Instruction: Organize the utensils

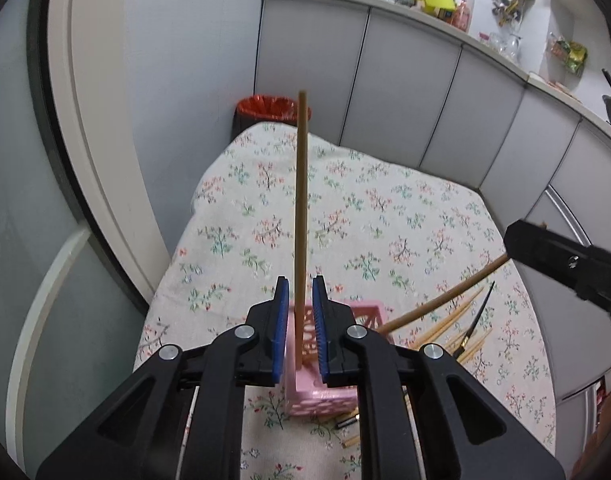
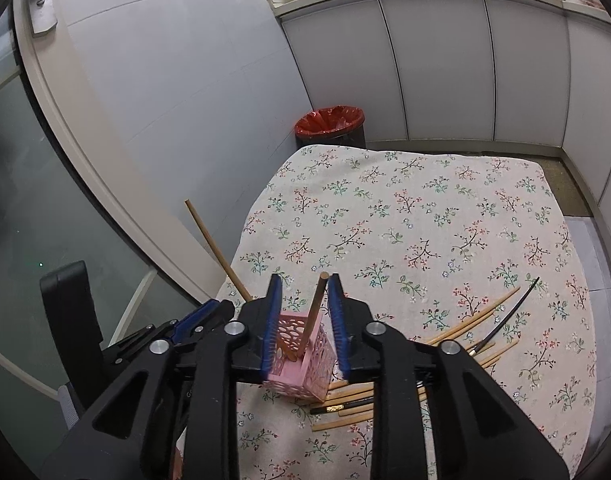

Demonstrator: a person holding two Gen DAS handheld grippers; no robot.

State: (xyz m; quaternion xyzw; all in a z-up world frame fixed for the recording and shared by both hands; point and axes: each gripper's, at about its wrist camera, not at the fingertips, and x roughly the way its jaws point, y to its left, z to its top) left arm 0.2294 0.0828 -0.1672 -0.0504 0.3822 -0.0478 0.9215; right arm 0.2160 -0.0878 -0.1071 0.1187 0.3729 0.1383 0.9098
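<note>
A pink perforated holder (image 1: 325, 396) (image 2: 305, 376) stands on the floral tablecloth (image 1: 385, 208). My left gripper (image 1: 300, 284) hovers over it, jaws open a little. A wooden chopstick (image 1: 301, 200) stands between the pads without touching them, its lower end in the holder. My right gripper (image 2: 304, 280) is open wider over the same holder. A second chopstick (image 2: 311, 316) leans inside, its top against the right pad. In the left wrist view the right gripper (image 1: 521, 236) comes in from the right. Loose chopsticks (image 2: 477, 320) and a thin black brush (image 2: 509, 316) lie right of the holder.
A bin with a red liner (image 2: 329, 120) stands on the floor past the table's far edge. Grey cabinets (image 2: 437, 64) run along the back and right, with a cluttered counter on top. A glass door (image 2: 25, 208) is close on the left.
</note>
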